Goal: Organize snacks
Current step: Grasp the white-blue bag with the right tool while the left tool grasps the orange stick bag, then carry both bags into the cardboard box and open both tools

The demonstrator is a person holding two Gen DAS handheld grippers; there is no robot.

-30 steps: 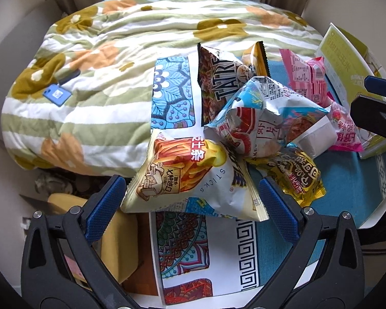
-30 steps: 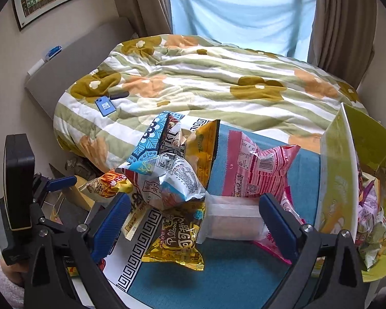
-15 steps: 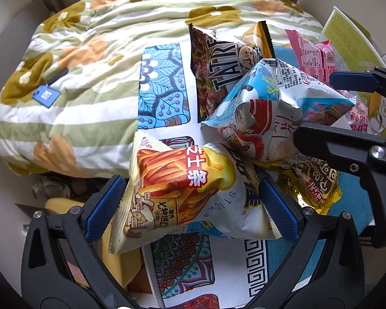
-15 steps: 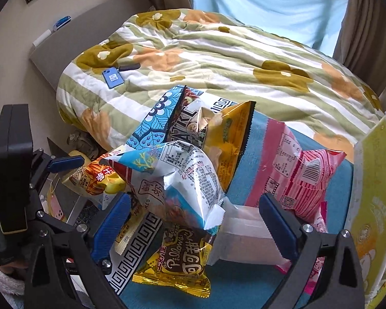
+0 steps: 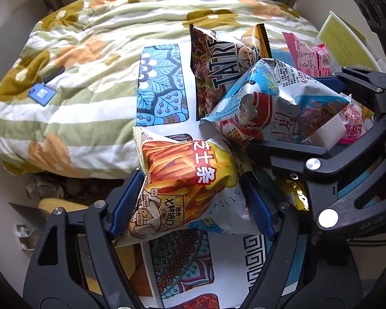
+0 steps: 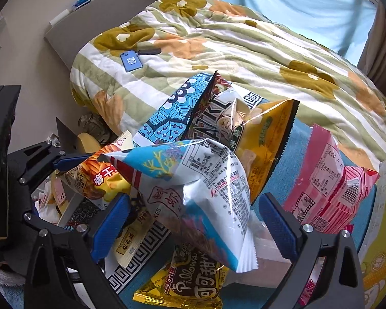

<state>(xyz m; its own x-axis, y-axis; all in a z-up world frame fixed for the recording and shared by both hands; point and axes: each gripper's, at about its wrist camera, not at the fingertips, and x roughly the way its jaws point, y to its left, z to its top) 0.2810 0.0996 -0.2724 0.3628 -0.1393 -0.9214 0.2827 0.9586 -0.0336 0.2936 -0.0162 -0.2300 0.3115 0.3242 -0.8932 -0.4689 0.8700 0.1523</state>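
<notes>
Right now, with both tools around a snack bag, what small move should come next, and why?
Probably lift the left tool a little: its pads already press the sides of the cheese sticks bag. The right tool seems open around the blue-and-white shrimp bag, so it should close first.

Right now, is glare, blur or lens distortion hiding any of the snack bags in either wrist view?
Left wrist view: sharp, daylit; cheese stick bag print readable, fisheye bends the quilt edges. Right wrist view: mild sheen on the shrimp chip bag, text still legible; dark vignette at corners only.
</notes>
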